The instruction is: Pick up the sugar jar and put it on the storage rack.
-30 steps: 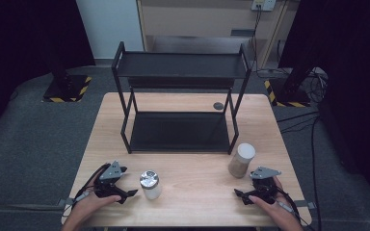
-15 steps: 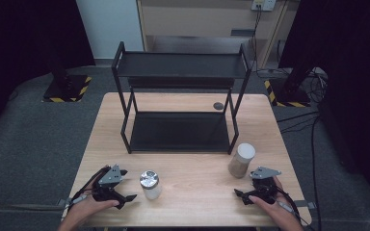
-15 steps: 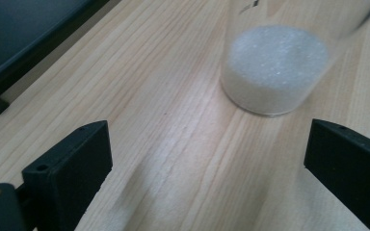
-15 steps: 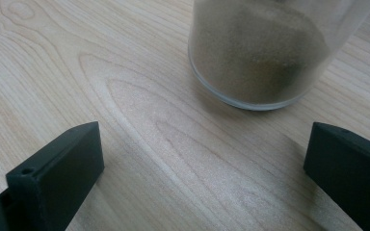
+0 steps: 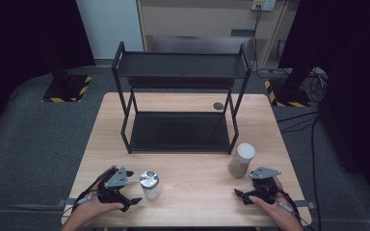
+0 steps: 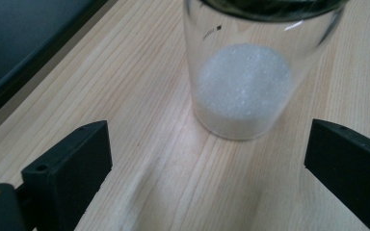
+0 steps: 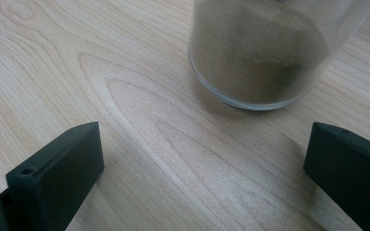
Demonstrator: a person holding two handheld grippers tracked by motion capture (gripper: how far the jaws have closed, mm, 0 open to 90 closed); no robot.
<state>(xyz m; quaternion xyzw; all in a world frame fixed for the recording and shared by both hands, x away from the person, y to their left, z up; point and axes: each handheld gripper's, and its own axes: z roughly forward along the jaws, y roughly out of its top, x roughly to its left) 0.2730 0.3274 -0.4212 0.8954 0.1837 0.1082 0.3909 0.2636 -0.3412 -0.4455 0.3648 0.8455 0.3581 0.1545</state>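
Gaping wide, the left tongs [image 5: 134, 186] face the salt jar [image 5: 150, 184] at their three o'clock on the counter [image 5: 192, 192]; the right tongs [image 5: 237, 194], equally apart, sit below the brown-powder jar [image 5: 241, 160]; a fast approach could topple either.

light wood table [image 5: 192, 197]: black two-tier rack [image 5: 180, 108], silver-lidded jar [image 5: 150, 184], white-lidded jar [image 5: 241, 160], small dark disc [image 5: 218, 106].
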